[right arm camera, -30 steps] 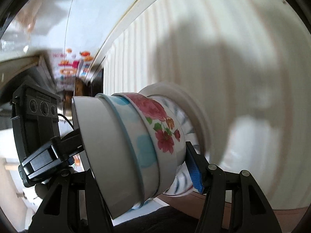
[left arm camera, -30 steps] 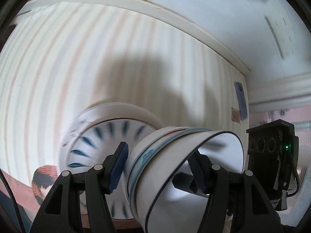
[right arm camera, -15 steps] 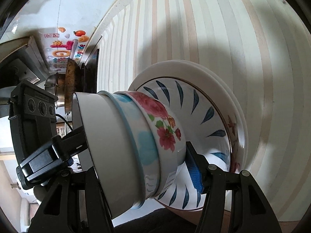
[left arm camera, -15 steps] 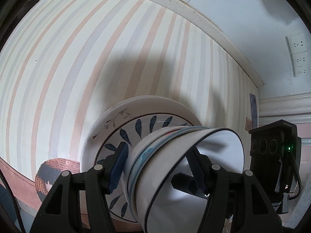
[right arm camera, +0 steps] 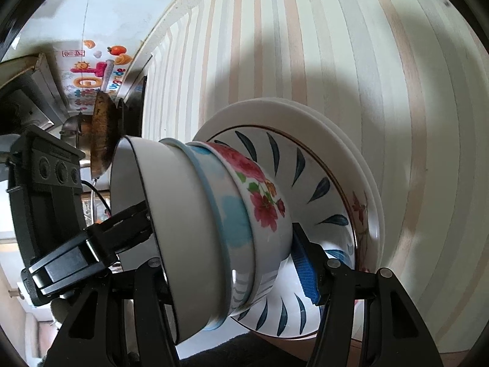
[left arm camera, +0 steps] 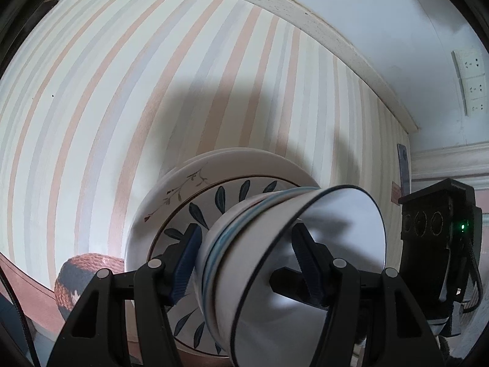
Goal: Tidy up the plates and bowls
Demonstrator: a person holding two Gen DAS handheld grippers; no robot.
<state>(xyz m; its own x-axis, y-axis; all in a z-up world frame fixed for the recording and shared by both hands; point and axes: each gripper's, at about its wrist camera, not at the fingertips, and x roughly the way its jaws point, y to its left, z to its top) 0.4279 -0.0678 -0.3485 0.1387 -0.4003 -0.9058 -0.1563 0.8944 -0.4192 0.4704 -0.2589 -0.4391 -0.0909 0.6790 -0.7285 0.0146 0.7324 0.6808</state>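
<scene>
Nearest, both wrist views: nested stack of bowls (right arm camera: pixel 214 223), three visible (plain white uppermost, blue-banded, red-flowered lowest), held between the two grippers.

Left gripper (left arm camera: pixel 244 260) has one finger inside the top bowl and one outside against the wall; it is pinching the bowl rims. Right gripper (right arm camera: pixel 232 260): blue pad of one finger lies against the flowered bowl, the other finger is hidden behind the stack. It seems clamped on the bowls; grip not fully visible.

Beyond: stack of plates (right arm camera: pixel 351 153), blue-leaf plate on top of a sprig-patterned plate, more white rims below. The flowered bowl's base appears to sit on or just above the leaf plate; contact not resolvable.

Farther: striped counter (left arm camera: pixel 122 91); plates lie toward its near edge. Woven coaster (left arm camera: pixel 82 272) beside the plates. Stove with pan (right arm camera: pixel 101 134) at the counter's far end.

Judgement: sorting near complete, with bowls nested and plates stacked. Remaining: release both grips and withdraw.
</scene>
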